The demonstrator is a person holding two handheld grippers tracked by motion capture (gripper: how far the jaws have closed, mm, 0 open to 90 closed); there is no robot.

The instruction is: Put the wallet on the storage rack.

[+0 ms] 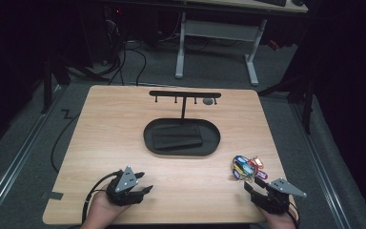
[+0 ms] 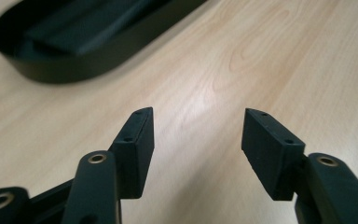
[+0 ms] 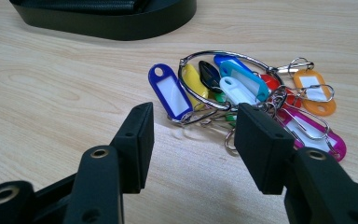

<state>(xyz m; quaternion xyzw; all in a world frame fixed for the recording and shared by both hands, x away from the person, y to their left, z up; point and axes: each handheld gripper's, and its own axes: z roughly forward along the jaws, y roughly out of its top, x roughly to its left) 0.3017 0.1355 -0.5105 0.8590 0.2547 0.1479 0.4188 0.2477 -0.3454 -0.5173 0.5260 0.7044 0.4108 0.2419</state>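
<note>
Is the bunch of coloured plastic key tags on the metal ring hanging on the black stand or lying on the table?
Lying flat on the wooden table, the key tags unhung.

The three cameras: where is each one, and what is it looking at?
High view: above the table, looking down; both hands hold claws, left claw, right claw.
Left gripper view: on the left claw, facing bare wood and the black oval tray.
Right gripper view: on the right claw, facing the key tags.
Shared: the tray.

A light wood-grain table [image 1: 109, 143] carries a black oval tray [image 1: 181, 150] with a hook stand [image 1: 185, 95] at its centre, and a bunch of coloured key tags [image 1: 248, 168] lies near the right edge.
</note>
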